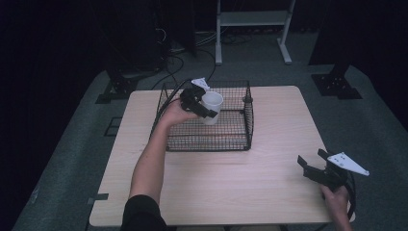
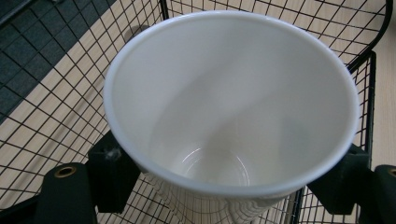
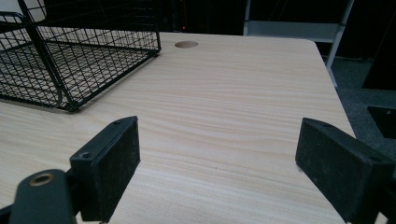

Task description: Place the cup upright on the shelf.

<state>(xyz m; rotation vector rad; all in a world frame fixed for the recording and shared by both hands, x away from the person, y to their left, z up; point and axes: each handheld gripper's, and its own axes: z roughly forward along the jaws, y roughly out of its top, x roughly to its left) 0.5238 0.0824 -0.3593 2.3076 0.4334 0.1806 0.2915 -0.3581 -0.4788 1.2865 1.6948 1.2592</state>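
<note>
While the person's left hand reaches over the wire basket, the scene reads as follows.

Left gripper point(image 1: 204, 108): held above the inside of the basket, gripping a white cup; the grey three-cornered plate on top of it faces the far side of the worktop.
Left jaws: closed onto the cup from both sides, one pad against each side of its wall just below the rim, as the left gripper view shows.
White cup point(image 2: 231, 100): upright or nearly so, mouth open toward the left gripper's camera, empty inside; it sits between the two jaws. In the high view the cup point(image 1: 211, 107) is over the left half of the basket; whether its base touches the basket floor I cannot tell.
Wire basket point(image 1: 243, 144): black mesh, open-topped, standing on the far middle of the worktop; its mesh shows beneath and around the cup in the left gripper view.
Right gripper point(image 1: 309, 163): held low at the near right corner of the worktop, well apart from the basket and cup.
Right jaws: spread wide, nothing between them, bare wood showing in the gap in the right gripper view point(image 3: 217, 154).
Worktop point(image 1: 269, 183): pale wood grain, with a small round hole near its far edge point(image 3: 186, 44).
Basket from the right gripper view point(image 3: 70, 70): to the left and ahead of the jaws.
</note>
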